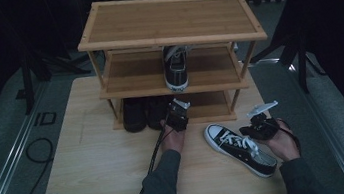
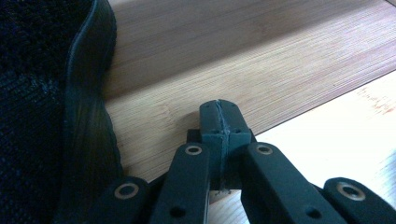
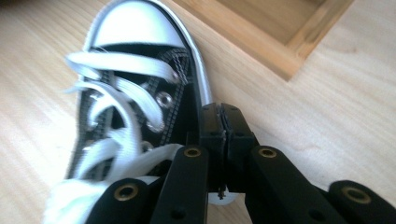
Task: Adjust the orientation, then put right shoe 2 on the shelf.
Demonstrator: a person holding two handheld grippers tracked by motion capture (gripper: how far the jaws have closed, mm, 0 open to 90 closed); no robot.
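Hovering just above the black canvas sneaker with white laces and white toe cap [image 3: 135, 88], right tongs [image 1: 260, 126] clenched on nothing; shoe lies on the pale wooden table [image 1: 95, 177] directly under and left of them, toe toward the rack. Best approach, I judge: spread the jaws, drop onto the collar, avoid snagging loose laces. Left tongs [image 2: 219, 119], also clenched and empty, rest at the lip of the bottom shelf [image 2: 243, 60], a dark shoe [image 2: 56, 116] just to their left. Beyond: three-tier bamboo shoe rack [image 1: 170, 24]; matching sneaker [image 1: 176, 66] on the middle tier. Left hand may crowd any placement low down.
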